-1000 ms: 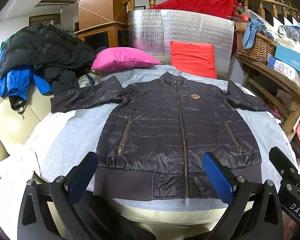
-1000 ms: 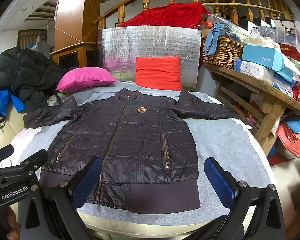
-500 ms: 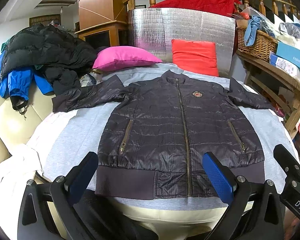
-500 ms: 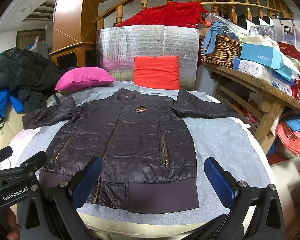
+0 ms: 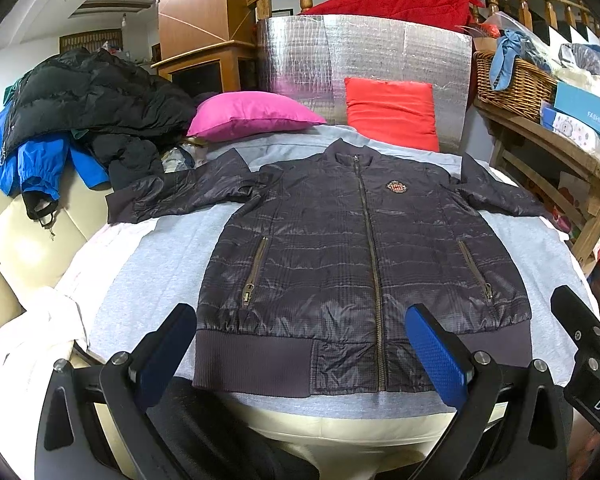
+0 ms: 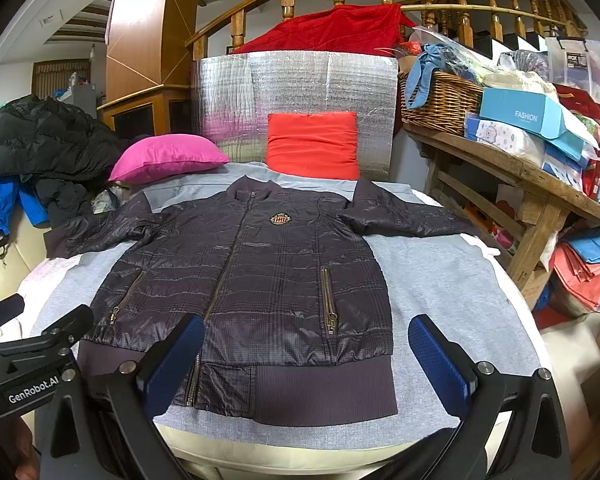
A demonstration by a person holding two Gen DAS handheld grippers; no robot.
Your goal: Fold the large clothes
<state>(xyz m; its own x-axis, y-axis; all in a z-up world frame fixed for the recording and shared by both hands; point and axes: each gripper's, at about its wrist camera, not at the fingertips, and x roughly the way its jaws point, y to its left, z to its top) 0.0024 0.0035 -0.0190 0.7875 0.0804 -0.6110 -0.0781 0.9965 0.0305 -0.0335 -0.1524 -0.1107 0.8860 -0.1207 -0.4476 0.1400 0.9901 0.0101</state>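
A dark quilted jacket (image 5: 360,256) (image 6: 252,280) lies flat and zipped on a grey sheet (image 5: 152,276) (image 6: 440,280), collar away from me, both sleeves spread out to the sides. My left gripper (image 5: 302,340) hovers open just in front of the jacket's ribbed hem, holding nothing. In its own view my right gripper (image 6: 306,352) is open too, over the hem's right half, with nothing between its blue pads. Each gripper's body shows at the edge of the other's view.
A pink pillow (image 5: 252,114) and a red pillow (image 5: 392,114) lean at the far end before a silver foil panel (image 6: 296,96). Black and blue coats (image 5: 76,116) pile on the left. A wooden bench (image 6: 512,176) with a wicker basket and boxes stands right.
Both views have drifted a little: the jacket sits slightly lower and nearer in the frames. The jacket itself has not moved and both grippers stay open.
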